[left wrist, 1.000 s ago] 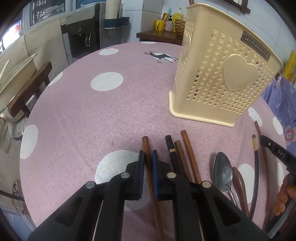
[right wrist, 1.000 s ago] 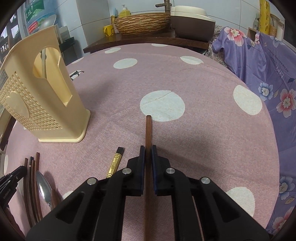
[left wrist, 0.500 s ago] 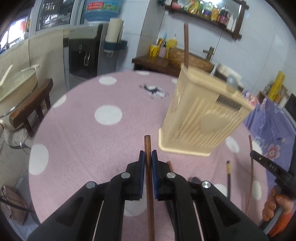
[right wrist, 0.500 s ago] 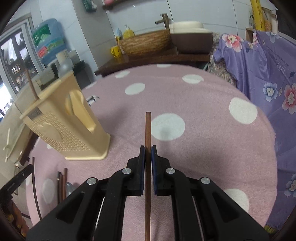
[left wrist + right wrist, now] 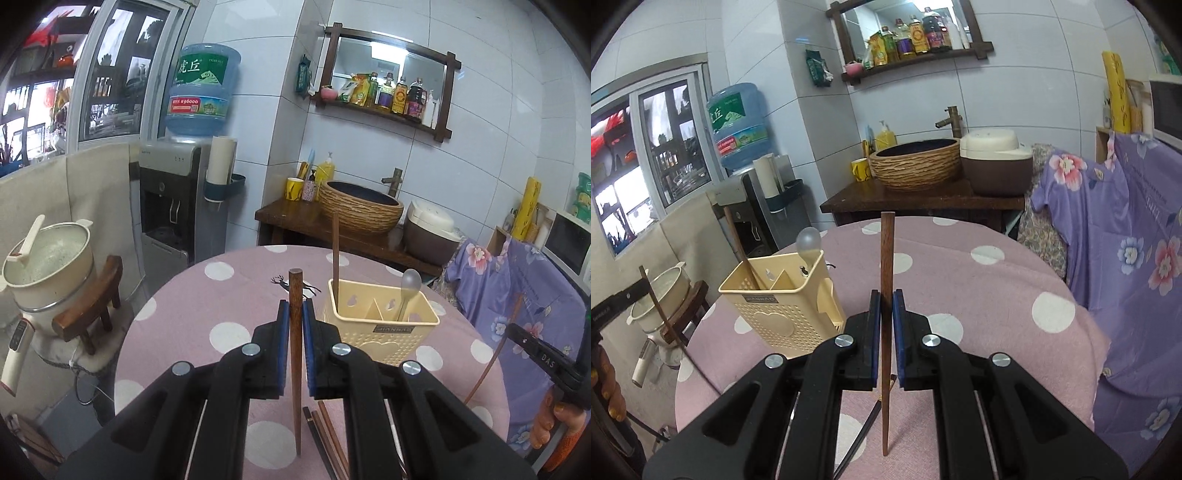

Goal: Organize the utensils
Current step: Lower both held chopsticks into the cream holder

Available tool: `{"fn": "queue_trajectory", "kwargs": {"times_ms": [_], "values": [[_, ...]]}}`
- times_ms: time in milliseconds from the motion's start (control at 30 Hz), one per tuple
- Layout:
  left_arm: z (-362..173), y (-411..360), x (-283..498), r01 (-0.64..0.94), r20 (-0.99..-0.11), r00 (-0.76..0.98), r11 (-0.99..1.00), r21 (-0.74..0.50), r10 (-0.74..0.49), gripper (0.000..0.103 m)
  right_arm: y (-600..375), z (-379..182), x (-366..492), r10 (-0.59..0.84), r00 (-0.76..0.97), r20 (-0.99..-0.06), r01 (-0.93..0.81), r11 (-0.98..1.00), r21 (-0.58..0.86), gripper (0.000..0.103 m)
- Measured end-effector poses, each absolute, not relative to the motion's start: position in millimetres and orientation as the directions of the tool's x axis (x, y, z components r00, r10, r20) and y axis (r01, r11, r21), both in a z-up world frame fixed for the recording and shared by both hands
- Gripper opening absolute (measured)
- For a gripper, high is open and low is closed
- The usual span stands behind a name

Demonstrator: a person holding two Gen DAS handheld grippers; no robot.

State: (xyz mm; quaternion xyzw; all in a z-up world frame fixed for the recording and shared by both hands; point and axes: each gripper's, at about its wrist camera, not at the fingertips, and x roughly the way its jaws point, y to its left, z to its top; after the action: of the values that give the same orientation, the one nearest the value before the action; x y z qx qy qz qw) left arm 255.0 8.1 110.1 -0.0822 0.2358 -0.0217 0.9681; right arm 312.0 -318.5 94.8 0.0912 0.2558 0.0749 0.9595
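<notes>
Right gripper [image 5: 885, 306] clamps a brown wooden chopstick [image 5: 886, 258] held upright above the pink polka-dot tablecloth [image 5: 979, 295]. To its left stands the cream utensil holder [image 5: 775, 306], containing another chopstick [image 5: 738, 247] and a spoon [image 5: 808, 240].

- the loose chopsticks [image 5: 325, 435] on the table run down behind the left gripper [image 5: 294, 325] and off the bottom edge.
- the lower ends of the brown chopstick [image 5: 335, 254] and pale spoon [image 5: 409, 286] are hidden inside the cream holder [image 5: 384, 332].
- the holder's label [image 5: 759, 297] is too small to read.
- the black chopstick [image 5: 864, 428] is mostly hidden under the right gripper [image 5: 885, 317].
</notes>
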Motion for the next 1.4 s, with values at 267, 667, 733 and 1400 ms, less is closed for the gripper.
{"fn": "queue_trajectory", "kwargs": {"times_ms": [267, 667, 733, 1400], "values": [[114, 12, 259, -0.007, -0.443, 0.894, 0.987, -0.160, -0.065, 0.008, -314, 102, 315, 0.183, 0.862, -0.473, -0.103, 0.976, 0.190, 0.007], [147, 18, 268, 0.058, -0.429, 0.893, 0.981, -0.183, -0.132, 0.008, -304, 138, 321, 0.228, 0.865, -0.448, -0.156, 0.969, 0.192, 0.007], [160, 20, 271, 0.090, -0.437, 0.884, 0.977, -0.195, -0.168, 0.008, -301, 155, 324, 0.252, 0.866, -0.432, -0.180, 0.963, 0.201, 0.007], [241, -9, 336, 0.163, -0.317, 0.914, 0.943, -0.289, -0.255, 0.008, -239, 226, 389, 0.230, 0.936, -0.266, -0.172, 0.959, 0.225, 0.007]]}}
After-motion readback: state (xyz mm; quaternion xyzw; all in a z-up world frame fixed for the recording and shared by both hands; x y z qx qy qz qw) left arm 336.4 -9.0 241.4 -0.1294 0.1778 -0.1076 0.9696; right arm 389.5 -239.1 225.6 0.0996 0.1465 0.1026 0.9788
